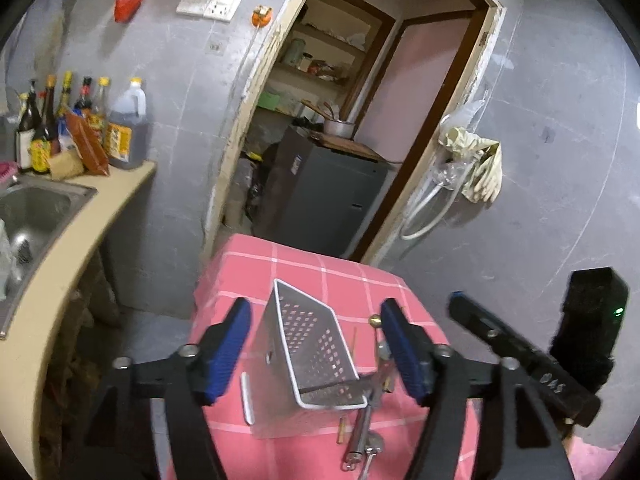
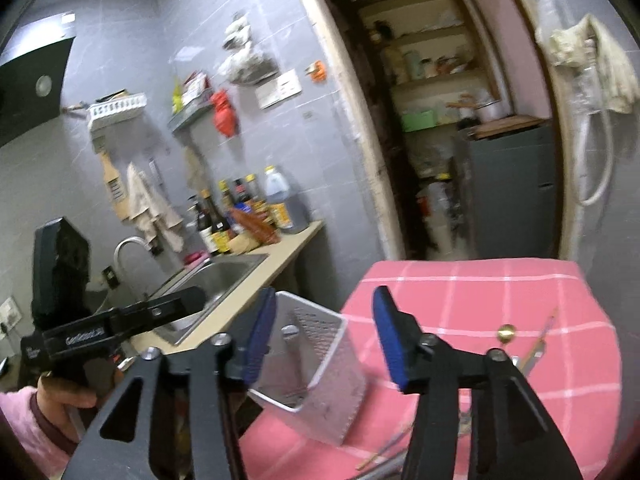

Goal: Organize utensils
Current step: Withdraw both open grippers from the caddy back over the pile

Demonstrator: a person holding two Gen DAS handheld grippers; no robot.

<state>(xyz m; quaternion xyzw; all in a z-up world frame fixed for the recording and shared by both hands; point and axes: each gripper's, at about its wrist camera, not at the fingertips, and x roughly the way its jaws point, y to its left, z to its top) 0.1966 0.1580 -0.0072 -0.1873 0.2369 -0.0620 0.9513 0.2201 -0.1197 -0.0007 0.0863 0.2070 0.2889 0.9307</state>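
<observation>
A perforated metal utensil holder (image 1: pixel 312 352) stands on the pink checked tablecloth (image 1: pixel 320 272). It sits between the blue pads of my left gripper (image 1: pixel 316 352), which is open and clear of it on both sides. Metal utensils (image 1: pixel 364 428) and chopsticks (image 1: pixel 354 344) lie beside it on the right. In the right wrist view the same holder (image 2: pixel 316 372) is between the fingers of my right gripper (image 2: pixel 326 342), also open; the left pad (image 2: pixel 260 340) is close to its rim. More utensils (image 2: pixel 536 352) and a brass knob (image 2: pixel 506 332) lie on the cloth (image 2: pixel 480 300).
A counter with a steel sink (image 1: pixel 36 208) and several sauce bottles (image 1: pixel 80 128) runs along the left. Beyond the table a doorway shows a grey cabinet (image 1: pixel 320 184). A hand in a pink sleeve (image 2: pixel 48 412) holds the left gripper's handle.
</observation>
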